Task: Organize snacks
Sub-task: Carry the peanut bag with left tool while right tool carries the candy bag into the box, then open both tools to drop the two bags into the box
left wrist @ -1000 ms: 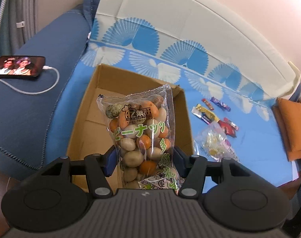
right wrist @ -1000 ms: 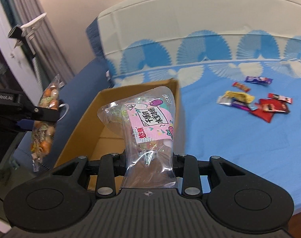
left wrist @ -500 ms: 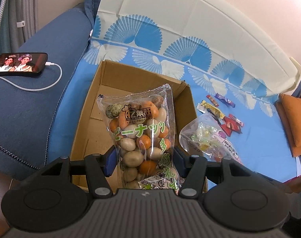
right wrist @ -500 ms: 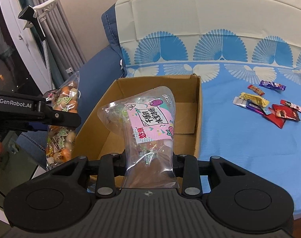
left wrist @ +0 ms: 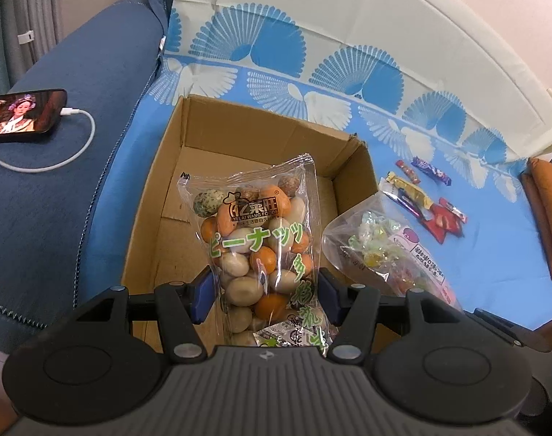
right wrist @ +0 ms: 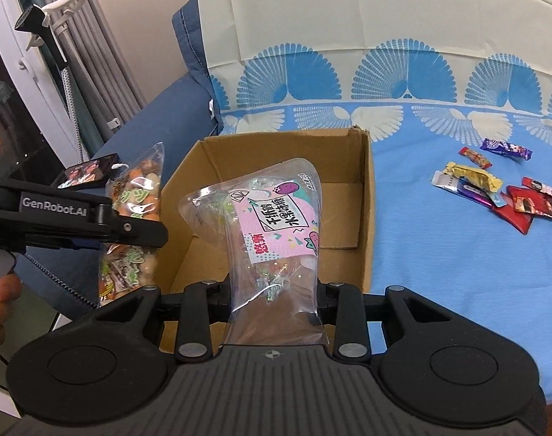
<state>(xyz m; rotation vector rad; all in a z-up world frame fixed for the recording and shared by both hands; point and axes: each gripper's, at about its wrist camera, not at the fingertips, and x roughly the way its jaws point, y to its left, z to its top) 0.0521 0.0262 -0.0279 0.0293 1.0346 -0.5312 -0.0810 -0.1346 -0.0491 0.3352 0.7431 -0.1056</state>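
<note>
The left gripper clamps the peanut bag, long axis running away from the fingers, over the cardboard box. The right gripper pinches the candy bag likewise, its top probably leaning left.

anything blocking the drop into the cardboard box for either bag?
Nothing visible. The cardboard box is open-topped with a bare floor. The left tongs hold the peanut bag over it; the right tongs hold the candy bag at its near edge.
</note>
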